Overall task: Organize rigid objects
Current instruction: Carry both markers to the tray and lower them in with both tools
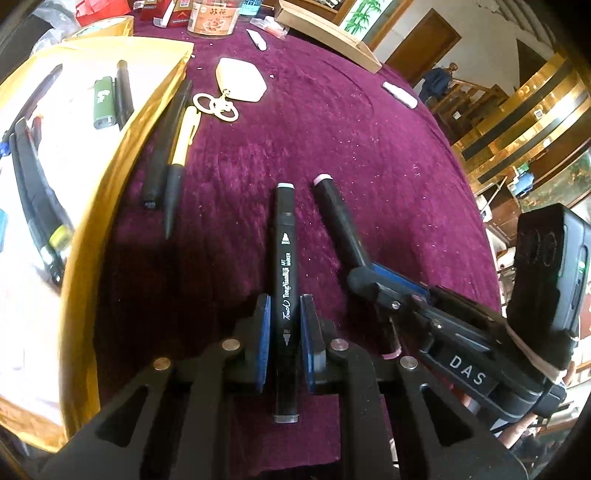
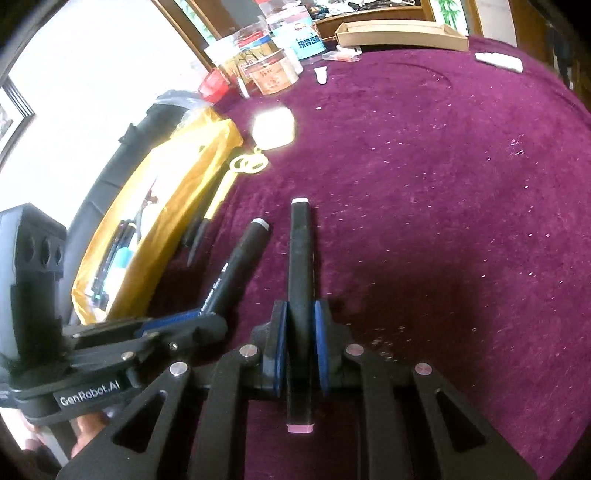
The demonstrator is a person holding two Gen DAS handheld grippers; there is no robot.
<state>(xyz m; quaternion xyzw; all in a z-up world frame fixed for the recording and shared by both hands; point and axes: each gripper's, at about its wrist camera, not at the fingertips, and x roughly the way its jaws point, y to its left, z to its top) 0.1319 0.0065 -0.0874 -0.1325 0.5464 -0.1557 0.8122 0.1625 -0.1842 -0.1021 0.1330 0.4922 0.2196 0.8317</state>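
Note:
My left gripper [image 1: 283,325] is shut on a black art marker [image 1: 285,240] with white lettering, held above the purple cloth. To its right my right gripper [image 1: 364,275] grips a second black marker [image 1: 334,218] with pink end caps. In the right wrist view my right gripper [image 2: 300,339] is shut on that pink-capped marker [image 2: 301,258], and the left gripper [image 2: 184,325] holds the lettered marker [image 2: 240,266] beside it. A yellow box [image 1: 122,155] with pens and a green lighter [image 1: 102,103] lies at the left.
A black pen [image 1: 168,147] and a yellow pen [image 1: 181,158] lie by the box's edge. A cream pouch with a ring keychain [image 1: 240,79] sits farther back. Jars and cartons [image 2: 273,70], a cardboard tray [image 2: 402,35] and a white object [image 2: 498,61] stand at the table's far side.

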